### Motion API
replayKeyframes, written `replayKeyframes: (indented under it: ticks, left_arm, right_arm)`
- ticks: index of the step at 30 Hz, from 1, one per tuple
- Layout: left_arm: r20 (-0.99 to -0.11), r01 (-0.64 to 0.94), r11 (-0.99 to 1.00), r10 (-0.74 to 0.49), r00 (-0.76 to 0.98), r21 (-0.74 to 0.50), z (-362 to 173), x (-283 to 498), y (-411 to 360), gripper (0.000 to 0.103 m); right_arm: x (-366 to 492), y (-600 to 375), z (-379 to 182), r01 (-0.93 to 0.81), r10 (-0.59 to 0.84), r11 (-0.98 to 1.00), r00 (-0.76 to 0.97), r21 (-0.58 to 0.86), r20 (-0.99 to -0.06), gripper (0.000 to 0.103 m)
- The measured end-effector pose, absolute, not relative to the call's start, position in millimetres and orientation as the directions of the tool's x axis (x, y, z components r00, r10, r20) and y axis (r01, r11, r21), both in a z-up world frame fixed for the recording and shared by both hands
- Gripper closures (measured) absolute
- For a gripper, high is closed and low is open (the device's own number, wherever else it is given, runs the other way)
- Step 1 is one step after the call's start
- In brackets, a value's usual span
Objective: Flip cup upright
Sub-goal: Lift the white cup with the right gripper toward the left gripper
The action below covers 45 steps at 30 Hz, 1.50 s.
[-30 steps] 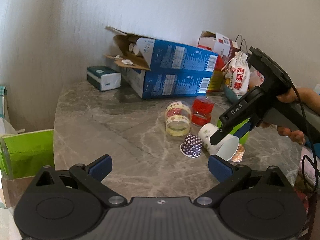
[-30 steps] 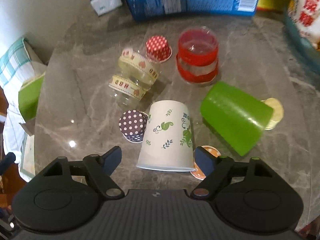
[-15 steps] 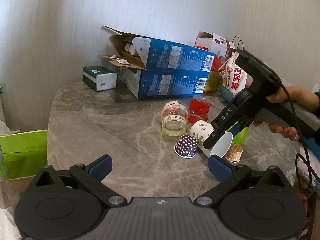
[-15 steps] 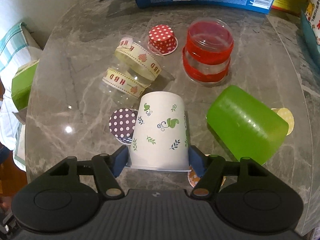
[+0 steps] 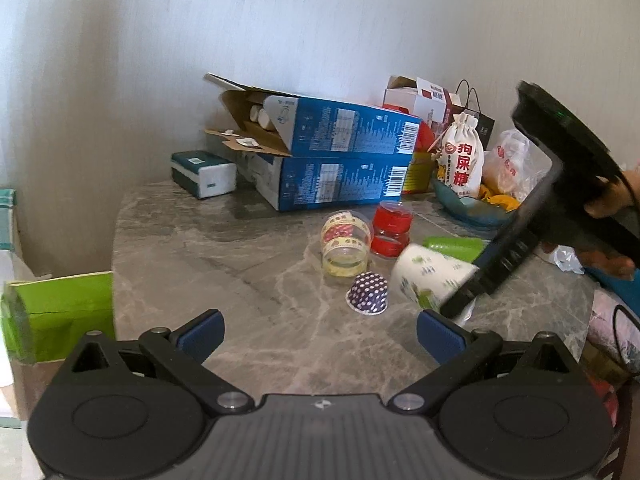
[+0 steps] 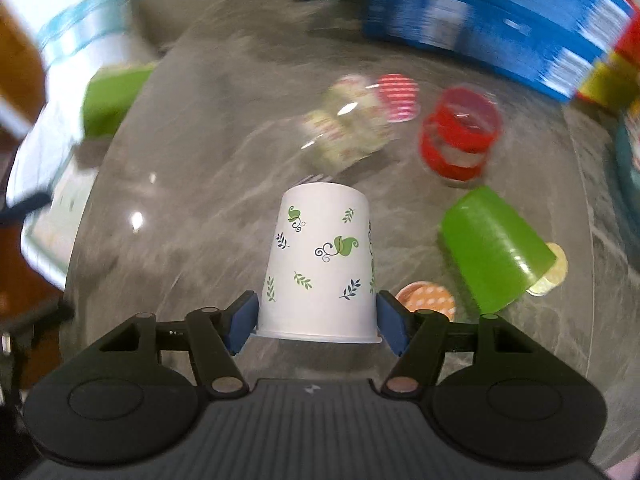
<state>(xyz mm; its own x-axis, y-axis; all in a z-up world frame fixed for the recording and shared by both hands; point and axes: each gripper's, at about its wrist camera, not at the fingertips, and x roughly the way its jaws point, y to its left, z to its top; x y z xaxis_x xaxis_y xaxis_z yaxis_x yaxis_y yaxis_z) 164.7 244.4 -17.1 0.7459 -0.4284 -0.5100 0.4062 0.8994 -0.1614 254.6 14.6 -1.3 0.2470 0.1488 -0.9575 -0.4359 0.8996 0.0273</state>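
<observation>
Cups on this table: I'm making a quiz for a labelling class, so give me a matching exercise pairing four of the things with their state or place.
Things:
1. white leaf-print cup
2. green cup
3. purple dotted cupcake liner
4. left gripper

States:
A. lying on its side on the table
B. open, holding nothing
C. clamped near its rim between the right gripper's pads
D. upside down on the table, beside the clear cup

Pairs: 1-C, 2-A, 3-D, 4-B
</observation>
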Motion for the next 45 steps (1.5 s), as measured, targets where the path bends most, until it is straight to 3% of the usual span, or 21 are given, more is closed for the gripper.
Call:
replayKeyframes:
  ticks: [4,9,15,30,38,45]
  left_arm:
    - [-0.506,0.373,0.917,-0.390,0.769,-0.141,-19.2,147.3,264.9,0.000]
    - [-0.511,0.335,0.927,-0.372,0.775,-0.166,-24.4,130.0,294.0,0.000]
    - [-0.499,0.322,0.934,-0.355,0.791,-0.154,-25.1,114.1,310.1,0.000]
    - [-0.512,0.365,0.916,-0.396,0.762,-0.166,-33.0,112.3,306.5,0.000]
    - [-0.524,0.337,0.921,-0.389,0.757,-0.197,-38.7,114.6,312.4,0.000]
    - [-0.535,0.385,0.906,-0.418,0.734,-0.179,-41.9,111.4,304.3,0.000]
  right_arm:
    - [227.2,45.1,-8.4,-0.606,0.120,0.794,0.238,-0.051,-0.964,0.038]
    - [187.5,90.8,-24.3,-0.860,0.087,0.496,0.189,-0.122,-0.978,0.038]
    - [161.8,121.4,-27.5,-0.976,0.093,0.168,0.157,-0.140,-0.983,0.039]
    - [152.3,134.2,-39.0,-0.930,0.047,-0.324,0.165,-0.171,-0.985,0.039]
    - [155.1,136.7,-54.7,-0.914,0.003,-0.395,0.096,-0.090,-0.995,0.037]
    - [154.7,135.3,-52.0,-0.912,0.025,-0.391,0.124,-0.124,-0.992,0.035]
